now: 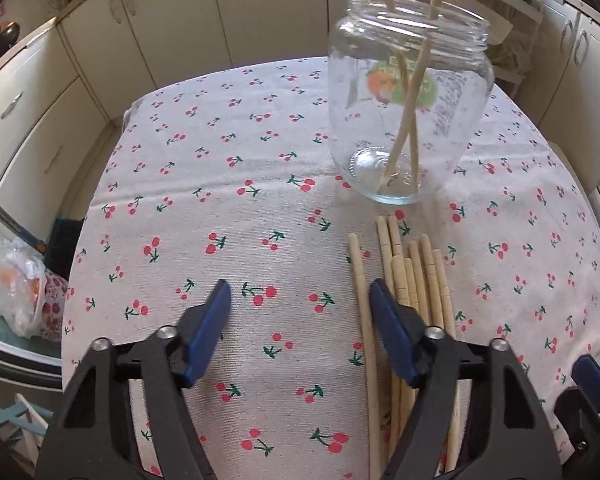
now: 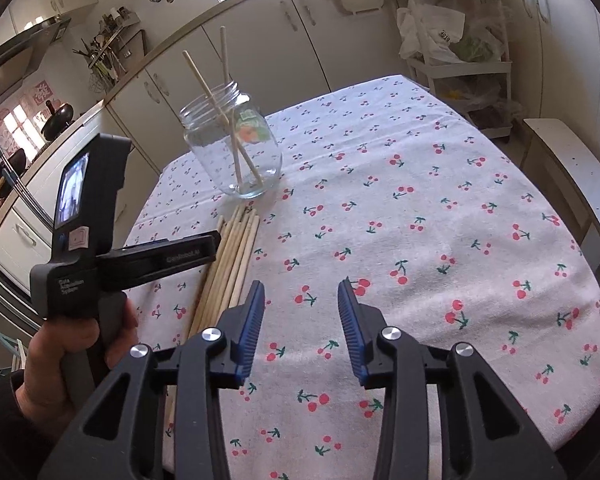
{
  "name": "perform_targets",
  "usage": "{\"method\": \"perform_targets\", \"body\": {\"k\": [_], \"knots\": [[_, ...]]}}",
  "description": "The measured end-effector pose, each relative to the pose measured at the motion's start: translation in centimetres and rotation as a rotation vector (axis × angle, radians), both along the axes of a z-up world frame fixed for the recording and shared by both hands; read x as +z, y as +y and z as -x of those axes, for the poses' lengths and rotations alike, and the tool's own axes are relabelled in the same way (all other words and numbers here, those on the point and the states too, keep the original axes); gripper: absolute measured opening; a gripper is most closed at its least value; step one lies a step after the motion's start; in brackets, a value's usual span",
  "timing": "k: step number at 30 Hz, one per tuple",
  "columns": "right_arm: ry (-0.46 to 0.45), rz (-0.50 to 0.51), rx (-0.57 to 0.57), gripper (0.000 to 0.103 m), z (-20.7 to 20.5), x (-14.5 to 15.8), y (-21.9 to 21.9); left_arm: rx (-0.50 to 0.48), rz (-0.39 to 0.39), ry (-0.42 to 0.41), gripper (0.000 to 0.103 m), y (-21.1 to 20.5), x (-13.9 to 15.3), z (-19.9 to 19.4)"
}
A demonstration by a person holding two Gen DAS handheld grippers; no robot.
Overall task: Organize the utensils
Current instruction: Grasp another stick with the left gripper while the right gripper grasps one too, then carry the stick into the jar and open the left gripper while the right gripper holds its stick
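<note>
The loose chopsticks (image 1: 416, 280) lay at lower right below the glass jar (image 1: 410, 92), light, stiff, probably slick, so I judged mid-shaft best, with my left gripper (image 1: 300, 292) and right gripper (image 2: 301, 292) both apart, empty.

jar: clear glossy glass jar (image 1: 410, 92), smooth
sticks: pale matt wooden chopsticks (image 1: 420, 276)
cloth: white woven cherry-print tablecloth (image 1: 220, 184), matt
pads: blue ribbed rubbery gripper pads (image 2: 253, 322)
arms: black matt plastic gripper arms (image 2: 196, 392), shiny metal rivets
</note>
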State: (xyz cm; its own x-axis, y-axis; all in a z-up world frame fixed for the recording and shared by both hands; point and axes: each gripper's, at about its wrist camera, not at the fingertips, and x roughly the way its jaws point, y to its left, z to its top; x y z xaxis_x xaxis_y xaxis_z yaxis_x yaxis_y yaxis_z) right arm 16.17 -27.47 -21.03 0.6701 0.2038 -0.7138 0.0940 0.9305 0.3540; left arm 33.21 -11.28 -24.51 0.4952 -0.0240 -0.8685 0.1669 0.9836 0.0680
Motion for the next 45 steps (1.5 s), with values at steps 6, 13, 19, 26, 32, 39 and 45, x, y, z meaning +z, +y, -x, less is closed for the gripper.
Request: {"method": "perform_targets", "body": {"k": [6, 13, 19, 26, 32, 39, 45], "knots": [[0.011, 0.029, 0.04, 0.038, -1.1, -0.2, 1.3, -0.028, 0.035, 0.03, 0.03, 0.1, 0.3, -0.1], [0.044, 0.072, 0.094, 0.038, -3.8, -0.9, 3.5, -0.023, 0.121, 0.076, 0.005, 1.4, 0.5, -0.9], [0.084, 0.136, 0.14, 0.034, -6.4, -1.9, 5.4, -0.028, 0.143, 0.078, 0.005, 2.7, 0.4, -0.4], [0.107, 0.245, 0.196, 0.029, -7.3, -1.9, 6.3, -0.036, 0.161, 0.083, 0.005, 3.2, 0.2, -0.9], [0.137, 0.304, 0.201, 0.02, -8.0, -2.0, 5.2, -0.05, 0.139, 0.085, 0.005, 2.9, 0.1, -1.2], [0.145, 0.287, 0.239, 0.006, -8.5, -1.9, 4.7, -0.054, 0.131, 0.086, 0.005, 2.8, 0.3, -1.0], [0.155, 0.234, 0.223, 0.006, -7.9, -1.8, 3.3, -0.032, 0.256, -0.003, 0.005, 4.9, 3.8, -0.1]]}}
